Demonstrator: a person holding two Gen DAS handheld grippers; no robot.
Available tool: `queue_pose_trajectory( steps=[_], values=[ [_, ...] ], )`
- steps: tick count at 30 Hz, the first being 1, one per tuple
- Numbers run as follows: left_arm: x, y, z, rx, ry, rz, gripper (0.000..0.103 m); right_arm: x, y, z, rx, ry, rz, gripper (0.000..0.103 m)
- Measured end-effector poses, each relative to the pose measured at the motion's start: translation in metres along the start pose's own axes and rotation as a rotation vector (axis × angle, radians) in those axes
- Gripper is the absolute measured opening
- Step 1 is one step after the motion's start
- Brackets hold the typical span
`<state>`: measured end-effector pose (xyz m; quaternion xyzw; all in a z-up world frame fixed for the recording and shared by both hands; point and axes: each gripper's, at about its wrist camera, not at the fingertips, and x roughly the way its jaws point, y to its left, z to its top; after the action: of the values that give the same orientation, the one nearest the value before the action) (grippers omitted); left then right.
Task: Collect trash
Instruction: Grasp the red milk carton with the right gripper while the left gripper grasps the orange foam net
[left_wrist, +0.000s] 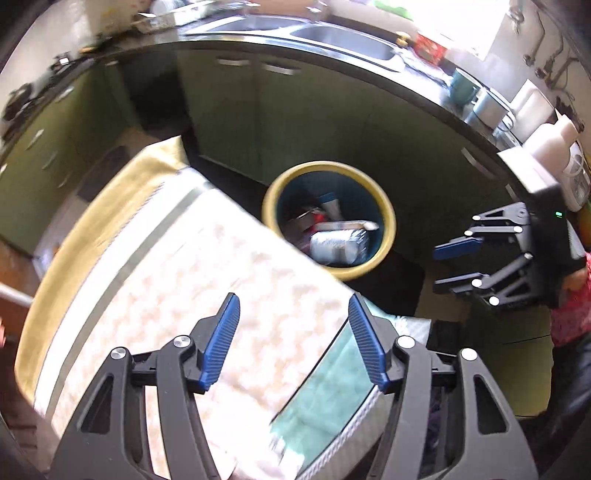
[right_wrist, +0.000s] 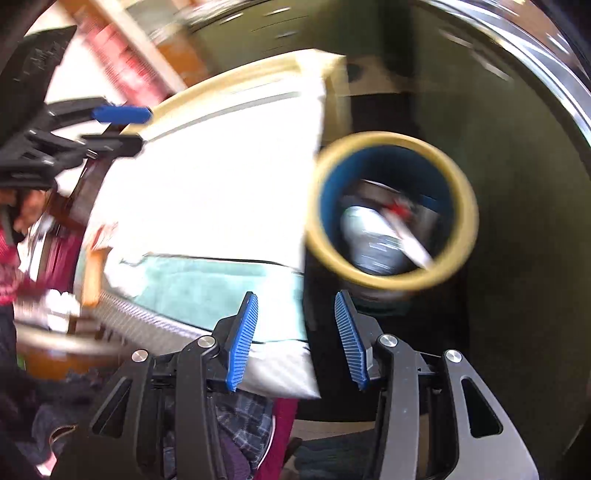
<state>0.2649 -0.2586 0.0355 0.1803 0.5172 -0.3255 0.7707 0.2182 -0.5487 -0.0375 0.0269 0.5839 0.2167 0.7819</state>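
A blue trash bin with a yellow rim (left_wrist: 384, 206) stands on the dark floor beside the table; it also shows in the right wrist view (right_wrist: 467, 206). Inside lie a silver foil bag (left_wrist: 338, 242) and other wrappers; a white stick-like piece (right_wrist: 412, 245) lies across them. My left gripper (left_wrist: 293, 341) is open and empty above the table's corner. My right gripper (right_wrist: 295, 341) is open and empty, just short of the bin; it also shows in the left wrist view (left_wrist: 458, 266) to the right of the bin.
A table with a pale patterned cloth (left_wrist: 177, 266) and a teal mat (left_wrist: 328, 384) fills the near left. Green cabinets (left_wrist: 258, 118) under a dark counter with a steel sink (left_wrist: 332, 37) stand behind the bin. Mugs (left_wrist: 461, 86) and a white bottle (left_wrist: 554, 140) stand on the counter at right.
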Motion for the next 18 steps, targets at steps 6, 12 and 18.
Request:
queue_pose_trajectory(
  steps=[6,12,18],
  values=[
    [-0.062,0.055,-0.096,-0.153,-0.013,0.110,0.059,0.048,0.140,0.039,-0.406,0.076,0.061,0.055],
    [-0.106,0.094,-0.190,-0.311,-0.031,0.169,0.059,0.093,0.272,0.060,-0.832,0.150,0.128,0.055],
    [-0.137,0.105,-0.255,-0.446,-0.019,0.205,0.059,0.146,0.334,0.077,-1.103,0.261,0.146,0.069]
  ],
)
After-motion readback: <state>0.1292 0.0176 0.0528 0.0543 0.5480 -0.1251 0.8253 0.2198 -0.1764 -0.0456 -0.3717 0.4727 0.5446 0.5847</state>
